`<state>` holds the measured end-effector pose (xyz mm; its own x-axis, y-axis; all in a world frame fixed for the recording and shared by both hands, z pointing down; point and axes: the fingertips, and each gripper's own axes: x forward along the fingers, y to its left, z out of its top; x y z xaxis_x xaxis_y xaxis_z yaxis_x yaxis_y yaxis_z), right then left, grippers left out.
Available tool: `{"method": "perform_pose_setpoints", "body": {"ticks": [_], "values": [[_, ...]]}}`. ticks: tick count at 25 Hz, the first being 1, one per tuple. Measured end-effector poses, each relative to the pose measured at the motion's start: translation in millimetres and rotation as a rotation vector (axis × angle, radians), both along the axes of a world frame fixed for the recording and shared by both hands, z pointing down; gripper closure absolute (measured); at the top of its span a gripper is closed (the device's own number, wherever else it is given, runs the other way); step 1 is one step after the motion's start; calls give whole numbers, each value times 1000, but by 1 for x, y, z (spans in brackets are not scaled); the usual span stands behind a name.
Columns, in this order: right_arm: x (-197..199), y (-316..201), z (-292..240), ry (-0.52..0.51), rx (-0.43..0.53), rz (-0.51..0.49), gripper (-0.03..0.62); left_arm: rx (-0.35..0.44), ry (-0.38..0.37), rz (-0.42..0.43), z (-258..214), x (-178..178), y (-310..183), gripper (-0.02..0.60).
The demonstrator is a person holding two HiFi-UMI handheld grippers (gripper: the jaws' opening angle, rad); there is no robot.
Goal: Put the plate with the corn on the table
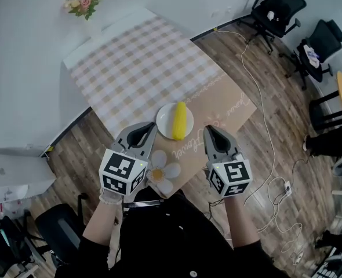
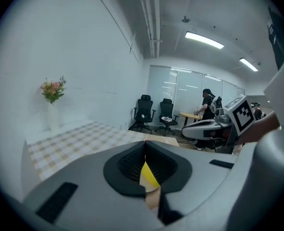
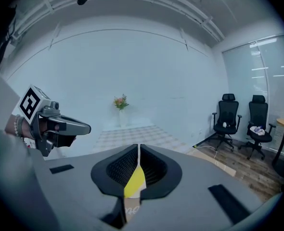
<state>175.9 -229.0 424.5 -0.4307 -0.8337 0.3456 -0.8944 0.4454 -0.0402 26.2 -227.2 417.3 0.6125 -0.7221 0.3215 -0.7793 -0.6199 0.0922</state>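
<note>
A white plate (image 1: 164, 118) carrying a yellow corn cob (image 1: 180, 120) rests on the table (image 1: 136, 62), near its front edge. My left gripper (image 1: 149, 126) hovers just left of the plate, jaws shut and empty. My right gripper (image 1: 208, 129) hovers just right of it, also shut with nothing held. In the left gripper view the closed jaws (image 2: 144, 146) leave a thin slit, through which a sliver of the corn (image 2: 149, 174) shows. The right gripper view is the same: shut jaws (image 3: 138, 150), with the corn (image 3: 135, 182) seen below them.
A checked cloth covers the table, with a brown printed strip (image 1: 229, 106) along its near side and a white daisy-shaped mat (image 1: 164, 171). A vase of flowers (image 1: 84, 4) stands at the far corner. Office chairs (image 1: 278, 7) and a cable (image 1: 264, 114) are on the wooden floor at right.
</note>
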Motion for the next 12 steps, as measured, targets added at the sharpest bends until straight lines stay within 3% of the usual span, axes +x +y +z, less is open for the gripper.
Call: {"method": "perform_pose_setpoints", "body": {"ticks": [7,12], "values": [[-14,16,-43,108,150,-60,546,108,-1,-21,-41,-10,16,566],[-35,19,-63,98,183,-96,546,152,-6,-33,-67,-11,21,566]]}}
